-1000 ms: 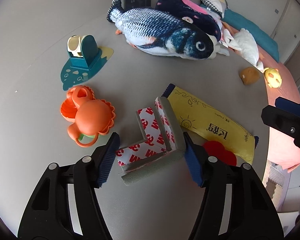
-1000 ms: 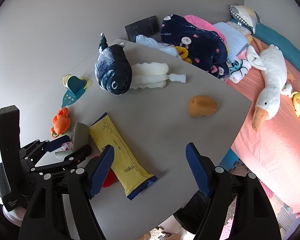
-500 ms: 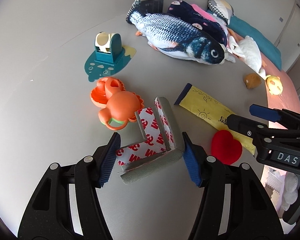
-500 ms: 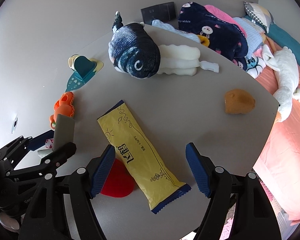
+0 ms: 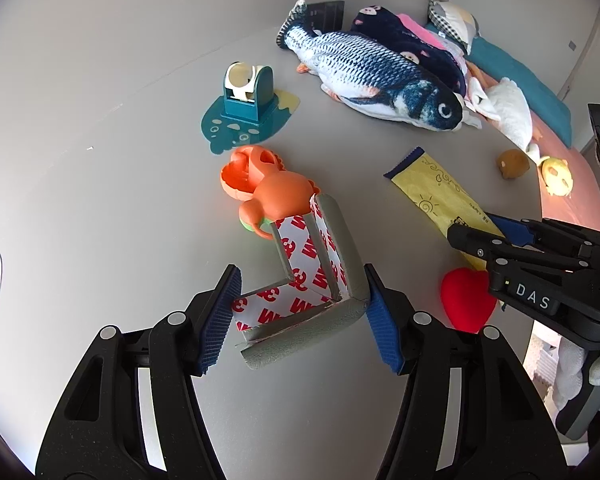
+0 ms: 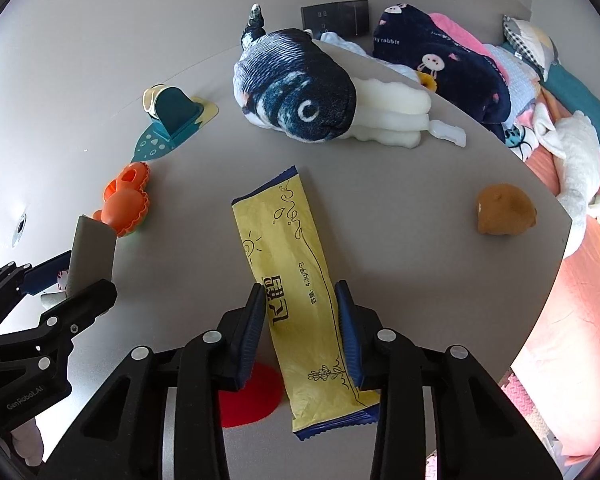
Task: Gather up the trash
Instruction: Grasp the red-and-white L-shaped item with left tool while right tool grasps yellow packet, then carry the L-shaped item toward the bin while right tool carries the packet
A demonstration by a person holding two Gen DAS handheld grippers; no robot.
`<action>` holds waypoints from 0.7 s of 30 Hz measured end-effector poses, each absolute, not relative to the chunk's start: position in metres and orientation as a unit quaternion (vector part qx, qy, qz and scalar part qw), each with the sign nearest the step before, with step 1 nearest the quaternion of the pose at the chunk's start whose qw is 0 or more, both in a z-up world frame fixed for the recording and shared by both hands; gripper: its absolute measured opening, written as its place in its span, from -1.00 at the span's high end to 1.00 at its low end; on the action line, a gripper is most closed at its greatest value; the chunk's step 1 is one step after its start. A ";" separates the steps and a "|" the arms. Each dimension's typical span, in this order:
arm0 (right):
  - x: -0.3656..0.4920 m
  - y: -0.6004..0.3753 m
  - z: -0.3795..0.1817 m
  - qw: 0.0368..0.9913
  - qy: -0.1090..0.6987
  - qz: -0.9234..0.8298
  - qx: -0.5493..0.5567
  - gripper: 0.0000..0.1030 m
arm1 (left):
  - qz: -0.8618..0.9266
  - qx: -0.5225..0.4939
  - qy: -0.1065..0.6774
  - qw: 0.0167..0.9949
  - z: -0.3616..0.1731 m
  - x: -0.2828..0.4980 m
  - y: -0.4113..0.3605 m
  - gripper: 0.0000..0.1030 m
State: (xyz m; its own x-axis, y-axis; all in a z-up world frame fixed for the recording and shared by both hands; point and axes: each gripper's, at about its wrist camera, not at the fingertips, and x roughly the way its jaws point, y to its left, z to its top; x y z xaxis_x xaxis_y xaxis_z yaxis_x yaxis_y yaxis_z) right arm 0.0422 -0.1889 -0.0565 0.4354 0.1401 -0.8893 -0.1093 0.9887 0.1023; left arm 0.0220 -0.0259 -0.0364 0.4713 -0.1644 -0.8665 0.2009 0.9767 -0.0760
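left wrist view
foam corner piece: the grey l-shaped foam corner piece (image 5: 300,280) with red-and-white backing paper sat between my left gripper (image 5: 300,312) fingers, its bend by the right pad at about 4 o'clock, one leg running up toward 12 o'clock, the other across toward 9 o'clock.
left fingers: about half open; the right pad touched the foam's outer bend and the left pad (image 5: 220,320) met the end of the short leg, so i judged it held.
neighbours: the orange toy (image 5: 268,196) lay just past the long leg's tip at 11 o'clock; the red heart (image 5: 466,300) sat at 3 o'clock, and my right gripper came in from the right edge above it.

right wrist view
wrapper: the yellow wrapper (image 6: 296,280) lay on the grey table (image 6: 420,208), long axis running from 11 o'clock down to 5 o'clock, its lower half between my right gripper (image 6: 300,328) fingers.
right fingers: they had just been closing, narrow now, one blue pad (image 6: 256,328) at each long edge of the wrapper; i could not tell whether they pressed it yet.
nearer hand: my right, by my judgement, since the wrapper was already inside its jaws; the left was busy with the foam at 8 o'clock.
next move, my guess: finish the pinch across the wrapper's width, then lift.
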 end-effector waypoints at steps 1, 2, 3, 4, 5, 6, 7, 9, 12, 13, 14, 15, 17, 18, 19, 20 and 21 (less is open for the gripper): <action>0.042 -0.190 -0.056 0.846 0.528 0.075 0.018 0.45 | -0.106 0.019 0.502 0.858 -0.036 0.021 -0.026 -0.16; 0.043 -0.191 -0.056 0.844 0.530 0.078 0.022 0.54 | -0.106 0.018 0.501 0.858 -0.035 0.020 -0.026 -0.16; 0.043 -0.192 -0.055 0.843 0.532 0.079 0.024 0.56 | -0.106 0.018 0.501 0.859 -0.035 0.020 -0.026 -0.16; 0.042 -0.192 -0.054 0.843 0.531 0.077 0.025 0.65 | -0.106 0.017 0.500 0.860 -0.034 0.018 -0.026 -0.16; 0.041 -0.193 -0.052 0.845 0.529 0.075 0.026 0.69 | -0.105 0.016 0.498 0.861 -0.032 0.017 -0.027 -0.16; 0.040 -0.194 -0.051 0.845 0.529 0.074 0.027 0.69 | -0.105 0.017 0.496 0.861 -0.031 0.016 -0.027 -0.16; 0.039 -0.196 -0.051 0.845 0.529 0.075 0.029 0.69 | -0.105 0.017 0.495 0.862 -0.030 0.015 -0.028 -0.16; 0.036 -0.198 -0.048 0.846 0.528 0.076 0.031 0.69 | -0.105 0.018 0.492 0.864 -0.027 0.012 -0.029 -0.16; 0.031 -0.201 -0.042 0.849 0.521 0.079 0.035 0.69 | -0.103 0.018 0.488 0.867 -0.024 0.008 -0.030 -0.16; 0.029 -0.202 -0.040 0.850 0.519 0.080 0.036 0.69 | -0.101 0.017 0.487 0.867 -0.023 0.006 -0.030 -0.16; 0.027 -0.202 -0.038 0.851 0.518 0.081 0.037 0.69 | -0.100 0.016 0.486 0.868 -0.022 0.004 -0.030 -0.16; 0.025 -0.203 -0.036 0.851 0.516 0.083 0.039 0.69 | -0.099 0.014 0.485 0.869 -0.021 0.002 -0.030 -0.16; 0.021 -0.205 -0.031 0.853 0.513 0.086 0.040 0.69 | -0.100 0.012 0.482 0.870 -0.018 -0.002 -0.031 -0.16; 0.018 -0.206 -0.029 0.855 0.511 0.086 0.040 0.69 | -0.100 0.013 0.479 0.872 -0.015 -0.004 -0.032 -0.16; 0.016 -0.208 -0.026 0.856 0.508 0.086 0.042 0.69 | -0.101 0.014 0.476 0.873 -0.012 -0.006 -0.034 -0.16; 0.014 -0.209 -0.024 0.857 0.506 0.087 0.043 0.69 | -0.102 0.015 0.473 0.875 -0.010 -0.008 -0.035 -0.16; 0.012 -0.211 -0.021 0.859 0.503 0.087 0.043 0.69 | -0.103 0.016 0.470 0.877 -0.007 -0.011 -0.037 -0.16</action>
